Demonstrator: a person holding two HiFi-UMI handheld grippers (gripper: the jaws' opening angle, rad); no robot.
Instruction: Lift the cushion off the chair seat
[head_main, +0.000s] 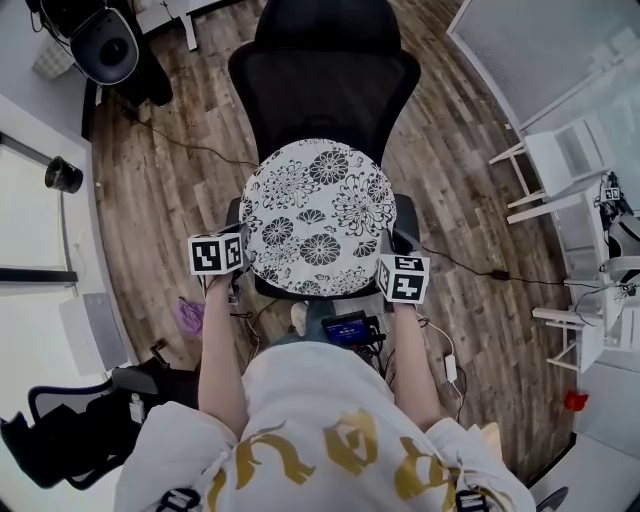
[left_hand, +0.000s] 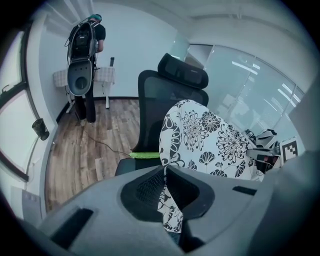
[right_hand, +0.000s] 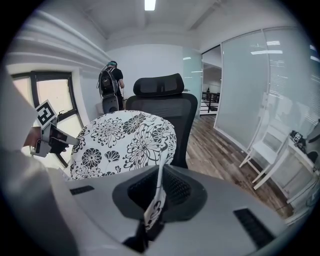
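Since left gripper (left_hand: 166, 172) and right gripper (right_hand: 159, 186) each pinch only thin cushion (head_main: 315, 215) edge between closed jaws, fabric may slip out if lift off chair (head_main: 325, 90) jerks.

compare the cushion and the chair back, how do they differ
The cushion is white with black flowers; the chair back is plain black mesh. The cushion is round; the chair back is squarer, with a headrest above it. The left gripper and the right gripper are each shut on the cushion's edge; no gripper holds the chair back. Both are in front of the person.
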